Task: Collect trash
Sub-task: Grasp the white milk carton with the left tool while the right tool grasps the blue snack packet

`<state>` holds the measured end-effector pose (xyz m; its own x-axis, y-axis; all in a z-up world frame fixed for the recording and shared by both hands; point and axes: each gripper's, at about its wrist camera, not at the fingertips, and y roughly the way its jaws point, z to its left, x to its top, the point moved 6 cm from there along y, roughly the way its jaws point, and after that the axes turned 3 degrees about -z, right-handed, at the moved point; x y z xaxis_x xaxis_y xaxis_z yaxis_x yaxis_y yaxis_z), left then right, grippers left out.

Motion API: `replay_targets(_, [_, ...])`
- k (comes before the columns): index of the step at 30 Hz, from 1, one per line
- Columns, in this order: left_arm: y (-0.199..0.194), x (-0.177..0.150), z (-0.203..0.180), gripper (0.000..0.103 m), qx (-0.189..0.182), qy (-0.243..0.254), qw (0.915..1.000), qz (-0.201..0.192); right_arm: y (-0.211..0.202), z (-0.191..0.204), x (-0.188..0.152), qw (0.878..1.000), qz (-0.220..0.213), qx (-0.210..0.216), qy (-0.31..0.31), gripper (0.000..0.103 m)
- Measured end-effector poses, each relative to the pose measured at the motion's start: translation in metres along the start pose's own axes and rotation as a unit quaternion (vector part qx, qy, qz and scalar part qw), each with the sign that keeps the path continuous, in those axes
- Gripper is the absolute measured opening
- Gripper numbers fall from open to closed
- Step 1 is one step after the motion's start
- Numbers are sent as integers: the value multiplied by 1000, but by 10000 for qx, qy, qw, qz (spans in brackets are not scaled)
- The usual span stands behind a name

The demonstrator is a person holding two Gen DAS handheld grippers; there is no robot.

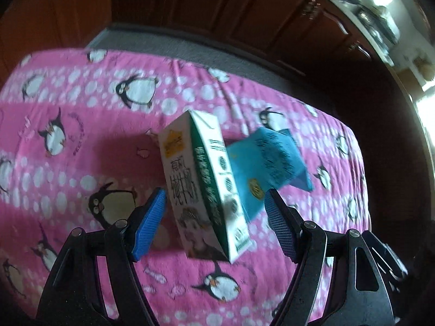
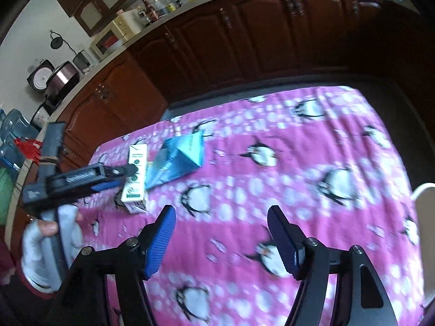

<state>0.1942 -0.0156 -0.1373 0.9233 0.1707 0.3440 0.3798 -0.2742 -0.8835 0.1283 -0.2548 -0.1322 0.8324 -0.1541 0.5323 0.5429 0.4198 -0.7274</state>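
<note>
A white and green milk carton [image 1: 202, 187] lies tilted on the pink penguin tablecloth [image 1: 81, 141], with a blue carton [image 1: 269, 163] touching its far right side. My left gripper [image 1: 216, 217] is open, its blue pads on either side of the white carton's near end, not touching it. In the right wrist view the white carton [image 2: 136, 174] and blue carton [image 2: 182, 157] lie at the table's far left, with the left gripper [image 2: 130, 171] reaching in from the left. My right gripper [image 2: 221, 233] is open and empty above the cloth, well short of the cartons.
Dark wooden cabinets [image 2: 244, 35] run behind the table under a counter with jars and appliances [image 2: 130, 21]. A white rim [image 2: 424, 190] shows at the table's right edge. The table's far edge [image 1: 190, 49] borders a dark gap.
</note>
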Motion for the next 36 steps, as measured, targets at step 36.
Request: replay_targets(36, [-34,-23,8,45,-727,266,9969,-145,28,3,17,9976,-84,514,461,45])
